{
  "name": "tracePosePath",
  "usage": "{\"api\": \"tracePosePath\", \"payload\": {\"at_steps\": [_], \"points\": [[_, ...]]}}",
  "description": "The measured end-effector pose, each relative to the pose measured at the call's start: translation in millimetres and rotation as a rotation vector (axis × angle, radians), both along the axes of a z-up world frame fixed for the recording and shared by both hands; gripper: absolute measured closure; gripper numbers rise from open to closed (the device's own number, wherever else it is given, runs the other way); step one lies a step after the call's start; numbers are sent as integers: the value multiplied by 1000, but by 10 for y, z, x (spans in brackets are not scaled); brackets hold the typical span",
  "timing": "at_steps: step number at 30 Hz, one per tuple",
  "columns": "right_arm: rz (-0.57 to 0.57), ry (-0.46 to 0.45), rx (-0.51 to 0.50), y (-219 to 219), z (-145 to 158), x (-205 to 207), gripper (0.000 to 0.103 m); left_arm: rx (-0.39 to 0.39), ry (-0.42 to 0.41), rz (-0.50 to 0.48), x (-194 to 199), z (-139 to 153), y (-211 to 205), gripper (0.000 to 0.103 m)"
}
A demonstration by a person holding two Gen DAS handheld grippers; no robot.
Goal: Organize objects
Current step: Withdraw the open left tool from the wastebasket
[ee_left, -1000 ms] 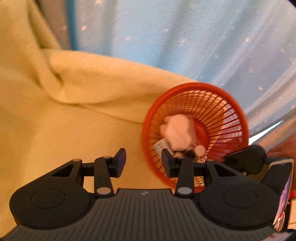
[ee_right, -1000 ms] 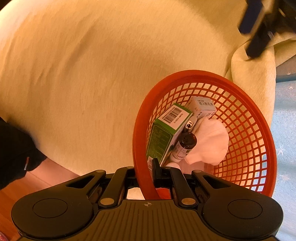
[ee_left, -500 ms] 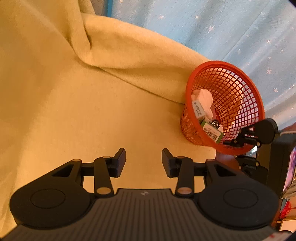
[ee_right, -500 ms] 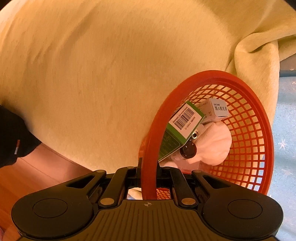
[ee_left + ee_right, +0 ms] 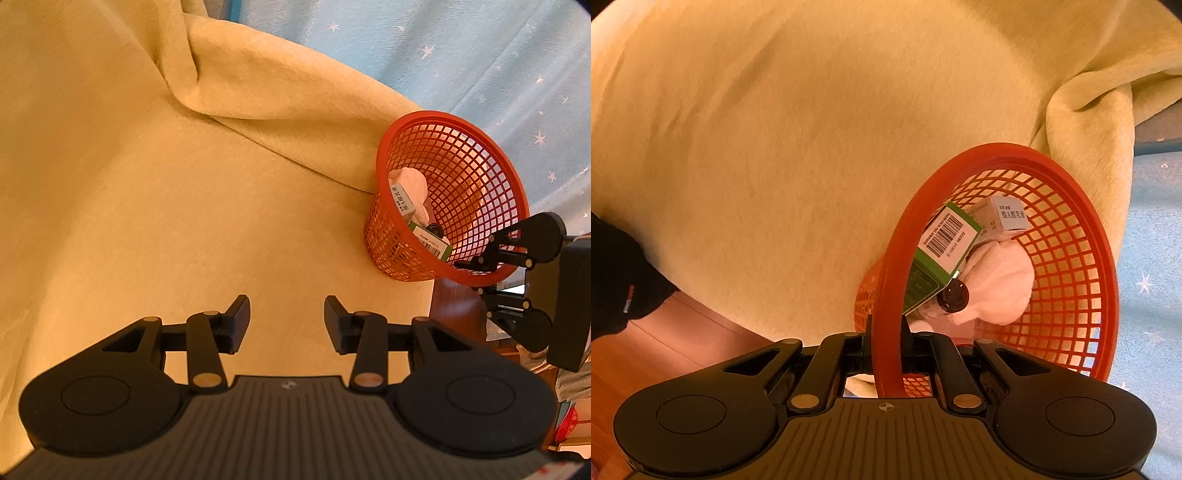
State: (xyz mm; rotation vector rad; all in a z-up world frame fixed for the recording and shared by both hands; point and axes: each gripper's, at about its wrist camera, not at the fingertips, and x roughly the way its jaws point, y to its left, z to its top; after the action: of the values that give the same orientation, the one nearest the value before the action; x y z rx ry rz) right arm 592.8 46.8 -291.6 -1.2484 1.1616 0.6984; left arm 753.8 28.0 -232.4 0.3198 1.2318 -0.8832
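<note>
Task looks near done: green box [image 5: 945,254], white box [image 5: 1004,218], dark bottle [image 5: 955,297] and pale cloth [image 5: 997,288] all inside red mesh basket [image 5: 1071,280]; nothing loose on yellow blanket [image 5: 184,184] beside it. Basket tilted at blanket's edge. Right gripper [image 5: 886,332] pinches basket rim; left gripper [image 5: 287,317] spread, empty, well apart from basket
</note>
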Motion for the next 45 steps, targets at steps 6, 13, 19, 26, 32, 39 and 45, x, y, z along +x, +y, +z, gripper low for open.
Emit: {"api": "tracePosePath", "payload": {"at_steps": [6, 13, 19, 26, 32, 39, 45], "points": [[11, 3, 32, 156, 58, -90, 98, 24, -13, 38, -74, 17, 112, 64], [52, 1, 67, 425, 160, -273, 98, 38, -27, 78, -176, 131, 385, 61], [66, -17, 88, 626, 321, -466, 98, 45, -49, 85, -341, 247, 577, 55], [76, -44, 97, 758, 522, -833, 98, 41, -77, 100, -560, 364, 700, 20], [85, -62, 100, 776, 654, -992, 97, 17, -110, 127, -703, 427, 726, 5], [61, -63, 111, 699, 714, -1224, 97, 27, -150, 125, -987, 446, 638, 2], [64, -63, 128, 480, 740, -1435, 97, 39, -138, 154, -1386, 360, 489, 2]]}}
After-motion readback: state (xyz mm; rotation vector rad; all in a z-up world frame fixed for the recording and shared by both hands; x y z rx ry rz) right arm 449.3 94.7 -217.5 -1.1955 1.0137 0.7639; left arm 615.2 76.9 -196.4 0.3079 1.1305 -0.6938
